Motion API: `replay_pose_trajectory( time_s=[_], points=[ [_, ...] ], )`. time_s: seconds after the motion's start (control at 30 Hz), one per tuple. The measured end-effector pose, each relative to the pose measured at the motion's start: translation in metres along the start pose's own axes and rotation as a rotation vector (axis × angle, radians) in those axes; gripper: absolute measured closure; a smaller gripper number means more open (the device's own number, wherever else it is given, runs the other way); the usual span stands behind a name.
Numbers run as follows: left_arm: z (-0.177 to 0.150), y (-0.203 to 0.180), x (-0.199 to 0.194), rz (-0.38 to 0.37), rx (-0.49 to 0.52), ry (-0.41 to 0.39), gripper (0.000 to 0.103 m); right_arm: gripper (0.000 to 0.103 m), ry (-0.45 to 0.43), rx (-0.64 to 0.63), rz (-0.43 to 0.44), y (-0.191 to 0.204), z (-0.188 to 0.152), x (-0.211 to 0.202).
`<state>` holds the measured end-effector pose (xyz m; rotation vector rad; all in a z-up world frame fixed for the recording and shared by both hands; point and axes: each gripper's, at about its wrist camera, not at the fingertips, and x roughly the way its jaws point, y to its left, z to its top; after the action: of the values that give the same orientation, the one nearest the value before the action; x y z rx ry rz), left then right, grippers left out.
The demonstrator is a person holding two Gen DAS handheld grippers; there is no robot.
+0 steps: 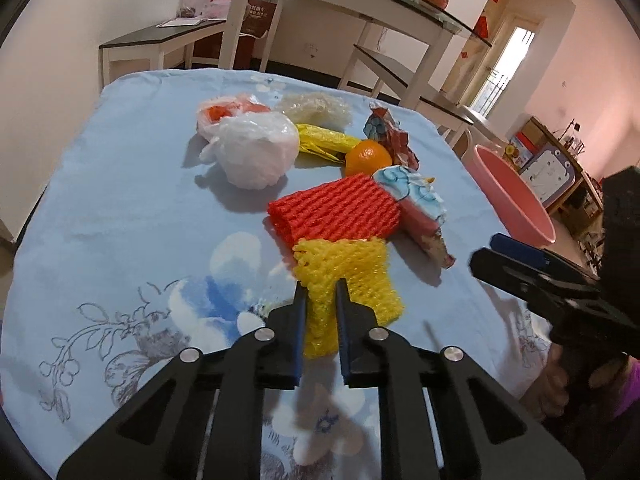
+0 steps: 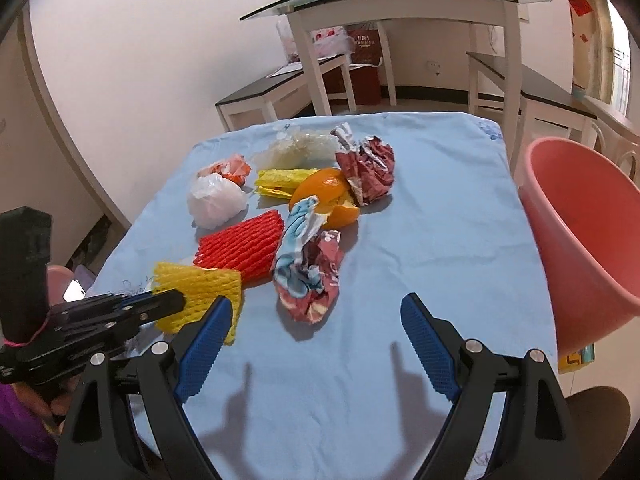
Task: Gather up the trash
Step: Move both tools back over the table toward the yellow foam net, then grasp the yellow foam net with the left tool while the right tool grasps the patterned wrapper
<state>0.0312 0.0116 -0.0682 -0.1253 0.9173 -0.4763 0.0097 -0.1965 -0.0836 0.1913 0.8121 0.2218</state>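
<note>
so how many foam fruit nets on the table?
2. Yellow net nearest, between the left gripper fingers; red net just behind, touching it. More may hide under the pile.

The left hand-held gripper (image 1: 320,286) is a black linkage frame with round silver screw heads at its pivots and slim fingers edged in blue. The right hand-held gripper (image 2: 316,314) has the same black arms and silver screws, with broad blue fingertip pads (image 2: 202,354) covered in a fine knobbed texture. A purple sleeve (image 1: 632,390) covers the person's wrist, with bare skin beside it.
</note>
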Motion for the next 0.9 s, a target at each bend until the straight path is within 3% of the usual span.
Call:
replay_pose_trajectory(
  time_s=[0.4,0.57,0.63,0.73,0.9],
  points=[
    [0.001,0.023,-0.05,-0.015,-0.063,-0.067,0.09,0.021,0.099,0.004,-0.018,0.011,0.019,0.043],
    [0.002,0.028,-0.057,-0.001,-0.079,-0.08,0.09,0.036,0.152,-0.02,-0.011,0.017,0.02,0.054],
    [0.003,0.029,-0.06,0.004,-0.084,-0.086,0.09,0.055,0.167,-0.041,-0.021,0.02,0.02,0.057],
    [0.005,0.028,-0.065,0.007,-0.082,-0.104,0.09,0.07,0.171,-0.058,-0.021,0.02,0.017,0.056],
    [0.007,0.026,-0.066,0.006,-0.092,-0.124,0.09,0.081,0.153,-0.082,0.009,0.019,0.014,0.041]
  ],
)
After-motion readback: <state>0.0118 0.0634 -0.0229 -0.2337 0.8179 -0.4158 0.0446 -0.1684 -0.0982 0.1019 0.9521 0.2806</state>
